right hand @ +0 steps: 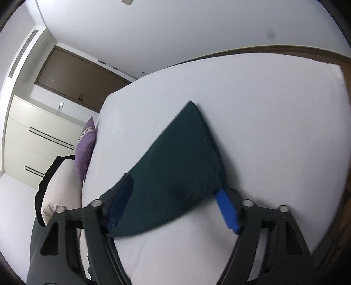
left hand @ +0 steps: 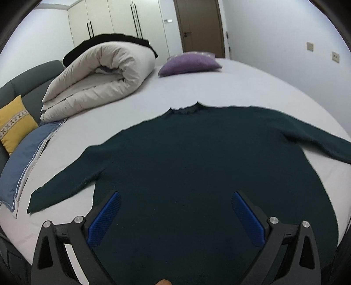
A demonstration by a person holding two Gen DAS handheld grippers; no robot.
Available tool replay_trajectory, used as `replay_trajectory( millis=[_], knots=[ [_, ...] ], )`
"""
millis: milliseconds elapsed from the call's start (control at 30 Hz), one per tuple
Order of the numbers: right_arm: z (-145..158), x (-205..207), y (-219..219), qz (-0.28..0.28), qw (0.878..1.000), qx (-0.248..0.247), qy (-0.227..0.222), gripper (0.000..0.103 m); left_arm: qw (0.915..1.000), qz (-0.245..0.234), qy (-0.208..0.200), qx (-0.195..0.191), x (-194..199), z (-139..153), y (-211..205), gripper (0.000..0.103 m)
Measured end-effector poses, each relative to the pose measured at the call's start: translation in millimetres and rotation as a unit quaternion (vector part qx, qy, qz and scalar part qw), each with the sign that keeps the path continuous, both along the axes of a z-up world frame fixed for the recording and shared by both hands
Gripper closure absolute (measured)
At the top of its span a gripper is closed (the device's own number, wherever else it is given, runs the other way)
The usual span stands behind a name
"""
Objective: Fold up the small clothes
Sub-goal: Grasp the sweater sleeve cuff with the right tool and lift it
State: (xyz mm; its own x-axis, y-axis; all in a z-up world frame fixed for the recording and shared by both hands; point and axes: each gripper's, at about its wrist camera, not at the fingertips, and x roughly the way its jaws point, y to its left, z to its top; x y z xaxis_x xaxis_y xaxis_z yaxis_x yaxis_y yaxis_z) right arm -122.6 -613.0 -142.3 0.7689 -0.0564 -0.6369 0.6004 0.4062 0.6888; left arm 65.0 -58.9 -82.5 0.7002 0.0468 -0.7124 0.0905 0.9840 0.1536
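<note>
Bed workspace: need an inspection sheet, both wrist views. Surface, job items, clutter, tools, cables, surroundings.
Surface: bed with a pale sheet, mostly bare around the garment.
Job's things: dark green sweater spread flat, collar away from the camera, both sleeves out to the sides.
Clutter: rolled beige duvet, purple cushion, yellow cushion, folded blue bedding, all along the far and left edges.
Grippers: left tool open above the sweater's hem, nothing between its pads. Right tool straddles a sleeve end; the view is blurred, so grip cannot be told.
Cables: nothing seen.
Surroundings: wardrobe, brown door, wall sockets.
</note>
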Motion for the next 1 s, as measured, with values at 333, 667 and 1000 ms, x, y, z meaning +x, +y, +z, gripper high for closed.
replay_trajectory(
  millis=[333,667,1000],
  knots=[
    [61,74,18,0.076,0.991,-0.1,0.049,0.095,0.9944,0.0,0.047,-0.095,13,-15,27,0.0],
    [135,203,241,0.312,0.922,-0.229,0.026,0.096,0.976,0.017,0.043,-0.213,10,-19,89,0.0],
    [72,239,486,0.472,0.84,-0.257,0.07,0.096,0.9567,0.083,0.015,-0.279,5,-23,184,0.001]
  ],
)
